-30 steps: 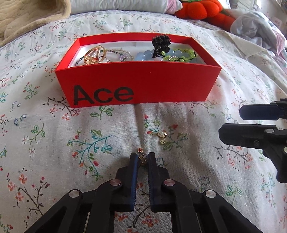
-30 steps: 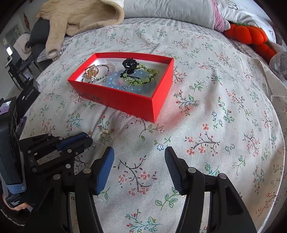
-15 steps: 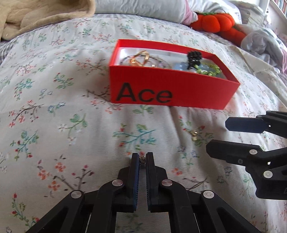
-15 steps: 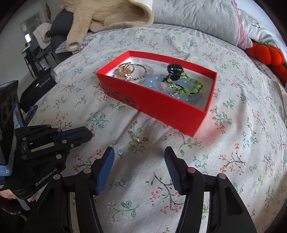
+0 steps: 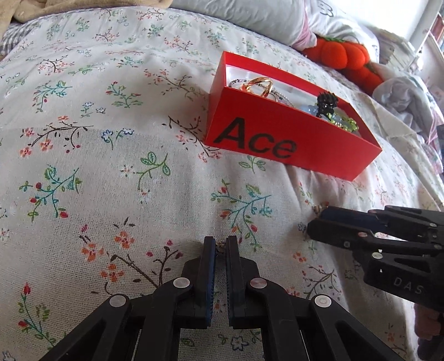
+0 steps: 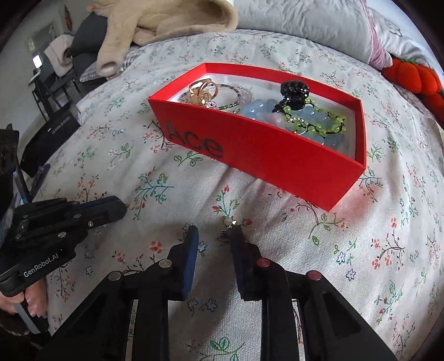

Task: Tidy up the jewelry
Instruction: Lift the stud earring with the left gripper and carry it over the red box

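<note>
A red "Ace" box [image 5: 277, 138] [image 6: 249, 155] sits on the floral bedspread and holds a gold ring, bead bracelets and a black piece. My left gripper [image 5: 221, 245] is shut on a small gold earring [image 5: 221, 244], just above the bedspread. It shows in the right wrist view [image 6: 111, 207] at the left. My right gripper [image 6: 215, 236] is open, low over the bedspread in front of the box. A second small gold earring [image 6: 229, 224] lies by its right fingertip. In the left wrist view the right gripper [image 5: 319, 222] is at the right.
A beige blanket [image 6: 166, 25] and grey pillow [image 6: 305, 25] lie beyond the box. An orange plush pumpkin [image 5: 341, 52] sits at the back right. A dark box [image 6: 52, 136] is at the bed's left edge. Crumpled clothes [image 5: 410, 97] lie right.
My left gripper has swung left and back with the earring. My right gripper has moved forward and down to the second earring, and its jaws have narrowed.
</note>
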A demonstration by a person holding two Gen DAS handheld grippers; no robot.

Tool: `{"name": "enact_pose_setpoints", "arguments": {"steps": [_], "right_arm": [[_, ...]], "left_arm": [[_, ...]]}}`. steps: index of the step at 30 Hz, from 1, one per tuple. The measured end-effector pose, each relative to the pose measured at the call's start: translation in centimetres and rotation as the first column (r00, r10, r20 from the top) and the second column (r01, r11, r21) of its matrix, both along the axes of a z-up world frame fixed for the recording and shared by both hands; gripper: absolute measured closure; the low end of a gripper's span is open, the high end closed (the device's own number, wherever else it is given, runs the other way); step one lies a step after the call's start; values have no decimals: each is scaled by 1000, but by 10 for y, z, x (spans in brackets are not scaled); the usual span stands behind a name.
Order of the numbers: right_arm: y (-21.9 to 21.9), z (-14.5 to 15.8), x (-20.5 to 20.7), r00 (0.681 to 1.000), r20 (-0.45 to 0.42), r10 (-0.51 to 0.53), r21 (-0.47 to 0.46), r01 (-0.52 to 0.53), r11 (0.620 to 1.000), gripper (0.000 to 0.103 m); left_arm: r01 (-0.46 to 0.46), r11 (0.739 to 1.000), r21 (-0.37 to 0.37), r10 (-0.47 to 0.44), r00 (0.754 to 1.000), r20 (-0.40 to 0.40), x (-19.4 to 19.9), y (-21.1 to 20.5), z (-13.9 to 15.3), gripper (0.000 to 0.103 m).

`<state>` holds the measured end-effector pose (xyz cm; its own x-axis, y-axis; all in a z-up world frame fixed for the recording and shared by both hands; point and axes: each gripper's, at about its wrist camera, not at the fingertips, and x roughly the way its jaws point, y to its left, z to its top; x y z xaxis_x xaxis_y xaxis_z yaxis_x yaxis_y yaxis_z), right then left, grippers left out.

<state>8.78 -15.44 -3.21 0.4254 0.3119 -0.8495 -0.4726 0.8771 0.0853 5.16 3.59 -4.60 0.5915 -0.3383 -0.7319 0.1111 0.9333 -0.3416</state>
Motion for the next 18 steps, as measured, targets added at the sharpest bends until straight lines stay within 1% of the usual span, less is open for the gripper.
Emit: {"name": "enact_pose_setpoints", "arguments": {"steps": [7, 9, 12, 18], "right_arm": [[3, 1, -5, 997, 34, -73, -8, 73, 997, 80], [4, 1, -7, 994, 37, -98, -9, 98, 995, 80], [6, 0, -7, 993, 43, -107, -19, 108, 994, 80], [2, 0, -1, 989, 30, -143, 9, 142, 990, 82]], "left_arm": [[0, 999, -45, 0, 1000, -2, 0, 5, -2, 101], [3, 999, -48, -3, 1000, -3, 1, 5, -2, 101], [5, 999, -42, -5, 1000, -2, 1, 3, -2, 101], [6, 999, -44, -6, 1000, -1, 0, 3, -3, 101]]}}
